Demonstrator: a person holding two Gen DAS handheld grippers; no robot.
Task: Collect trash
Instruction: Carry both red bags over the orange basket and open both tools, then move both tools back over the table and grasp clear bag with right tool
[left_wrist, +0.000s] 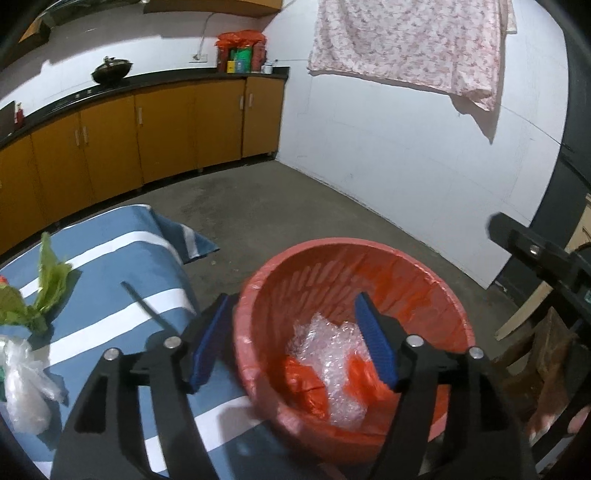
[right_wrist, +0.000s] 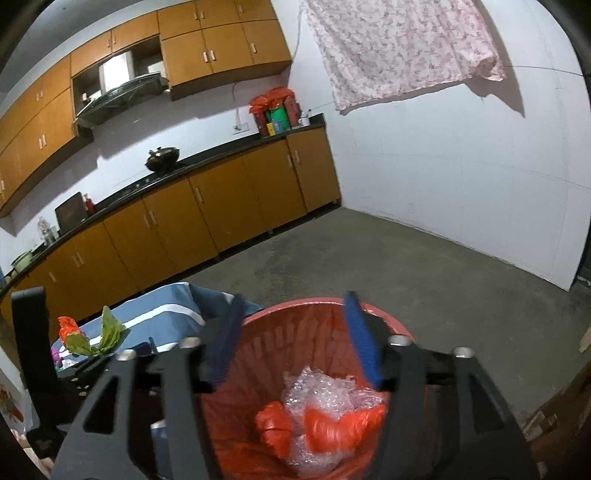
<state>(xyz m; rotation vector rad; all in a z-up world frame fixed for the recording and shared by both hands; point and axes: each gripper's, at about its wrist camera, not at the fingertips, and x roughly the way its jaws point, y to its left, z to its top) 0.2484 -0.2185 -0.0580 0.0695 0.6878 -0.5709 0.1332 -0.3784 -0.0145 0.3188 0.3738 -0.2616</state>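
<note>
Trash basket (right_wrist: 325, 332), red-lined, contains bubble wrap (right_wrist: 325, 391) and crumpled red plastic (right_wrist: 332, 424). Left claw (left_wrist: 291, 339) and right claw (right_wrist: 295, 339) both gape wide, empty. Basket's bottom is hidden.

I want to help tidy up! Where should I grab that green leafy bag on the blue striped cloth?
Grab the green bag by its upright twisted tip, coming from above with open jaws. That tip sticks up thin and free from the striped cloth, while the rest lies flat and crumpled, which is probably harder to pinch.

Both wrist views look down, close, into the red basket (left_wrist: 436, 295) (right_wrist: 295, 314) — kitchen beyond.
</note>
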